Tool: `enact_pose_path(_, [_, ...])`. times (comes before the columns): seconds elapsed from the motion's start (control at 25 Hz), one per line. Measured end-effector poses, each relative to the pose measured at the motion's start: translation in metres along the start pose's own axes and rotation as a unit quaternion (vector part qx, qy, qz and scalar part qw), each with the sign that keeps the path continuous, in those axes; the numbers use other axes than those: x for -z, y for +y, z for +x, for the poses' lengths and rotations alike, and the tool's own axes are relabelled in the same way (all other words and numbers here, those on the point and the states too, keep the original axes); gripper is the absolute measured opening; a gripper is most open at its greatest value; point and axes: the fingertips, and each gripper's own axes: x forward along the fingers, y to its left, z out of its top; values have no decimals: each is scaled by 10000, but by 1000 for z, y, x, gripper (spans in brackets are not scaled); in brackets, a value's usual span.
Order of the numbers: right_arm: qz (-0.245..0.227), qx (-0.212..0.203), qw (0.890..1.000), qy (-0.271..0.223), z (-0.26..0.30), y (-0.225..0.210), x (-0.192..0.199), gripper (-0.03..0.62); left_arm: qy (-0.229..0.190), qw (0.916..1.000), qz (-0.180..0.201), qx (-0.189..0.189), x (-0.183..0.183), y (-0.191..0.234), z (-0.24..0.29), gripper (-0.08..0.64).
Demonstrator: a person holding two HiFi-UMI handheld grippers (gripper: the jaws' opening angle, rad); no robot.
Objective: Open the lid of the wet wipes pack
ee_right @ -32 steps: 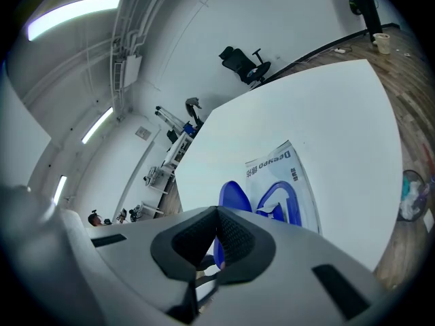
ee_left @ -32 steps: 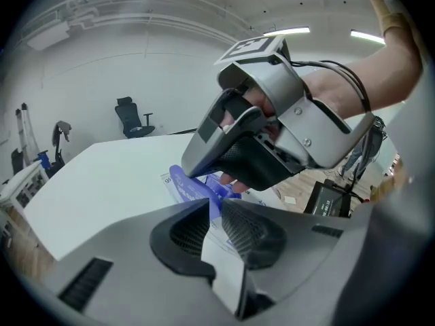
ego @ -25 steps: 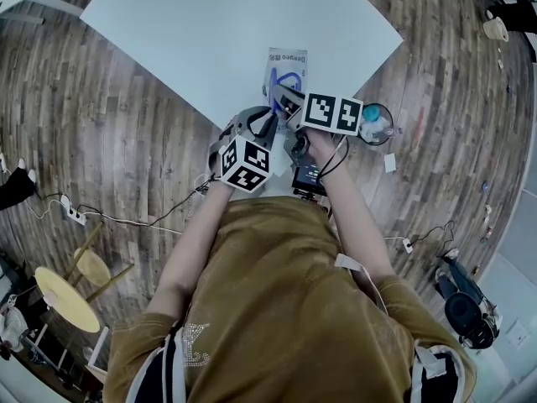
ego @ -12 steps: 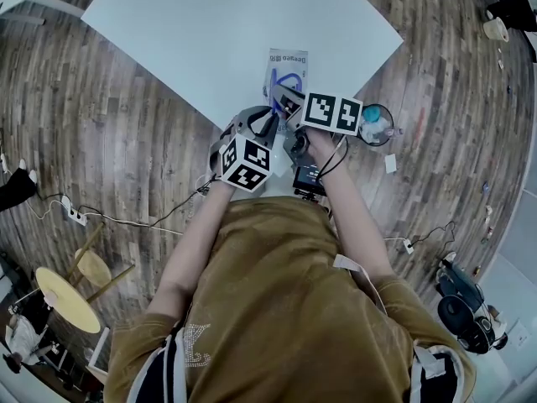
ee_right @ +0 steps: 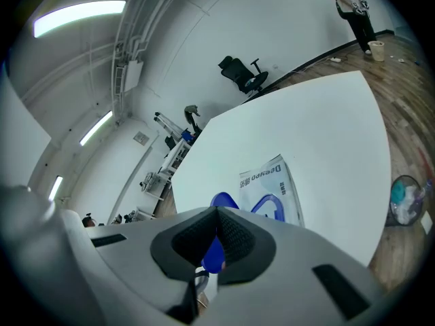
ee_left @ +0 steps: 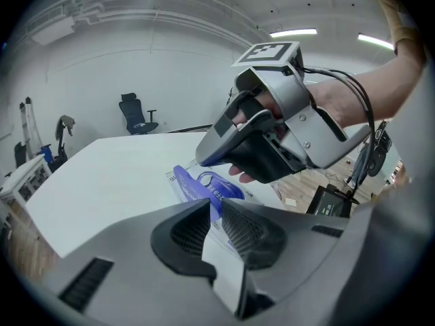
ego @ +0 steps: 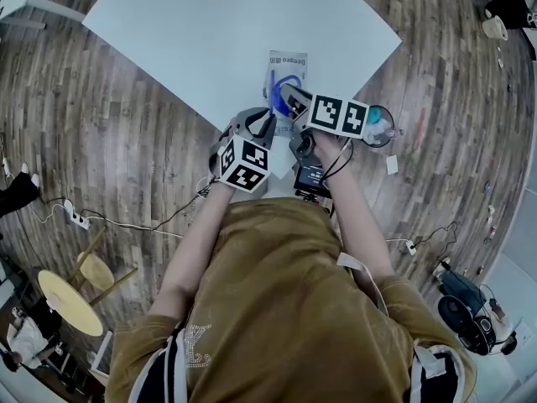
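Right claw [ee_right: 217, 231] is pinched shut on the blue lid [ee_right: 214, 255], with the flap raised off the wet wipes pack [ee_right: 275, 182]. Left claw [ee_left: 215, 212] is clamped on the pack's near end. The pack lies flat at the near corner of the counter [ego: 210, 32].

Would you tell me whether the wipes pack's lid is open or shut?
Open: the right gripper holds the blue lid lifted off the pack.
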Motion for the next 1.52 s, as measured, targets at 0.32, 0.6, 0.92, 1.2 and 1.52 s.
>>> enact_pose_path(0.32, [-402,451,9975,-375,-32,-24,-13,9,-113,9995,-259,-147,3,11,-3,44])
enact_pose_path(0.6, [-779,927,9884,-914,-71,-42,-27,9,-131,9982,-524,-253,11,21,-8,44])
enact_pose_path(0.92, [-1561,1273,9663,-1603,-110,-40,-45,9,-131,9958,-857,-277,17,31,-14,44])
enact_pose_path(1.2, [-1989,1456,9487,-1979,-132,-30,-52,9,-19,9939,-1037,-376,30,42,-18,43])
enact_pose_path(1.52, [-2203,1538,9362,-2268,-151,-20,-55,9,180,9889,-1404,-457,55,55,-14,43])
